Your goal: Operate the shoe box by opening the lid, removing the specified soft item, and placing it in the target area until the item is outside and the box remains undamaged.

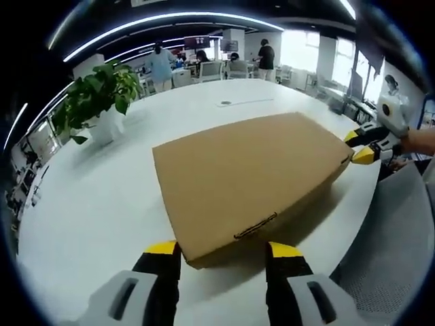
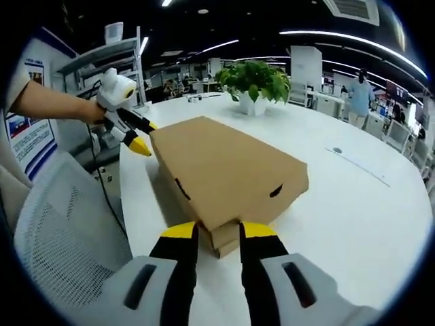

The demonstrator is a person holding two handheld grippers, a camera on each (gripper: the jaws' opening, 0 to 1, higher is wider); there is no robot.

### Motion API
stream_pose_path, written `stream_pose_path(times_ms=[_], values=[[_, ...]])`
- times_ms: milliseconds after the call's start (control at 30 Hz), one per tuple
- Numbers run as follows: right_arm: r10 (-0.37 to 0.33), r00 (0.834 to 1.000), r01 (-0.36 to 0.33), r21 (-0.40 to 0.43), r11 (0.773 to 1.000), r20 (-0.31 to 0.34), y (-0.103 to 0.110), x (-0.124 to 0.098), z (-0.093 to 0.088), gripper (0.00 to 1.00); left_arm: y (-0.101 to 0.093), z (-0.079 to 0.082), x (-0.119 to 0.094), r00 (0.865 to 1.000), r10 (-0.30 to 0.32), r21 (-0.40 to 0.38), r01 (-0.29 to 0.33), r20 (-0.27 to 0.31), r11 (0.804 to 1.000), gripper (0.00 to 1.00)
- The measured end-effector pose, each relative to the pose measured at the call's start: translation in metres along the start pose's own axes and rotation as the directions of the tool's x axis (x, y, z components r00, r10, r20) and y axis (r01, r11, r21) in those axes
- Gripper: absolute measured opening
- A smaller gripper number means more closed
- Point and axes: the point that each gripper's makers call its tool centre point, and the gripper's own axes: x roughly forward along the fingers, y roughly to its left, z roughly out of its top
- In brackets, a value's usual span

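Observation:
A closed brown cardboard shoe box lies flat on the white table. My left gripper is open, its yellow-tipped jaws standing wide on either side of the box's near front edge by the lid's tab slot. My right gripper has its jaws drawn in against both sides of the box's near corner, pinching it. The right gripper also appears at the box's far right corner in the left gripper view. A hand holds the left gripper at the far corner in the right gripper view. The soft item is hidden inside.
A potted green plant in a white pot stands on the table beyond the box, also seen as the plant. A grey mesh chair sits close to the table edge. People and desks fill the office behind.

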Motion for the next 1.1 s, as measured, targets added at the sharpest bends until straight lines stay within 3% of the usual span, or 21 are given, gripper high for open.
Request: stream_pose_path(times_ms=[433,1100], values=[[0.009,1.000,-0.009,0.035,0.999,-0.002,0.007,-0.004,0.003,0.25,-0.010,-0.002,-0.005,1.000,-0.011,0.016,0.011,-0.016,1.000,0.57],[-0.004,0.999,0.004,0.005,1.000,0.037,0.008,-0.021,0.031,0.26,-0.008,0.026,-0.027,0.998,0.009,0.030,-0.011,0.061,0.999,0.59]])
